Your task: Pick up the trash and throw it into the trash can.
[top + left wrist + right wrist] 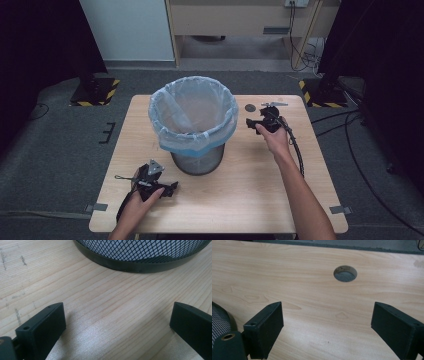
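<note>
Centrally, we are viewing a mesh wastebasket [196, 150] standing upright on the wooden surface [250, 190], its pale blue liner bag [192, 117] folded over the rim. We are holding the left hand-held gripper [167, 189] near the front edge, just left of and in front of the basket's base; in the left gripper view the dark base ring [140, 266] is lying straight ahead of the jaws, a short way off. We are holding the right hand-held gripper [252, 124] to the basket's right, at about rim height and close to the liner's folded edge, which we judge makes it the nearer hand for reaching the bag. Both sets of jaws are standing wide apart, gripping nothing and touching nothing. A round cable hole [345, 273] is lying beyond the right jaws.
</note>
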Demonstrator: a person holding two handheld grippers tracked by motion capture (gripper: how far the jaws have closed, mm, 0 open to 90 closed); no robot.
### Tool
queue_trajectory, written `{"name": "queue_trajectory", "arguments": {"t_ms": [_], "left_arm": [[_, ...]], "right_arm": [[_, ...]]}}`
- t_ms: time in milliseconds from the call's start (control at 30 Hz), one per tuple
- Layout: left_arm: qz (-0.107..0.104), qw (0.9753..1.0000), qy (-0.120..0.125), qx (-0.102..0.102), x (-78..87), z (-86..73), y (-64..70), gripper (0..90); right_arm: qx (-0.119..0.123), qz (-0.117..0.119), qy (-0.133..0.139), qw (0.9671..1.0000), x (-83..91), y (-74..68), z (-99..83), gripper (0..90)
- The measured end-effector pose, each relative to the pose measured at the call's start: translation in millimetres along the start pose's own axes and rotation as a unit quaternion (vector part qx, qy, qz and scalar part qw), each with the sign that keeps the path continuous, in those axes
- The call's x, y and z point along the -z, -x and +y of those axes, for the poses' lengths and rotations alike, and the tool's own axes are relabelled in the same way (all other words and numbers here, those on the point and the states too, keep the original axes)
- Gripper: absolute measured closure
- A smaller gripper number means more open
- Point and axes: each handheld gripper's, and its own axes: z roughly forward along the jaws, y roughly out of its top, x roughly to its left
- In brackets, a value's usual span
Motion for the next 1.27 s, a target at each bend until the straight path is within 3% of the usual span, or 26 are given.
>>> {"name": "queue_trajectory", "arguments": {"t_ms": [300, 633, 800, 900, 1000, 1267], "left_arm": [[0.000, 1.0000, 0.000, 0.000, 0.1, -0.1, 0.1, 0.0], [0.000, 1.0000, 0.000, 0.000, 0.2, -0.1, 0.1, 0.0], [0.001, 1.0000, -0.001, 0.000, 0.3, -0.1, 0.2, 0.0], [0.001, 1.0000, -0.001, 0.000, 0.3, -0.1, 0.2, 0.0], [0.001, 1.0000, 0.000, 0.001, 0.5, -0.4, 0.5, 0.0], [0.001, 1.0000, 0.000, 0.002, 1.0, -0.9, 0.9, 0.0]], "right_arm": [[-0.009, -0.001, -0.023, 0.9997, -7.8, -0.2, -28.1, 9.5], [-0.007, -0.011, -0.044, 0.9989, -17.9, -9.5, -59.1, 5.0], [-0.005, -0.029, -0.038, 0.9988, -19.0, -12.3, -68.3, 5.3], [0.007, -0.044, -0.026, 0.9987, -17.3, -15.8, -72.4, 5.4], [0.019, -0.056, -0.031, 0.9978, -19.5, -20.1, -77.3, 4.5], [0.029, -0.048, -0.039, 0.9977, -18.1, -27.7, -80.2, 0.3]]}}
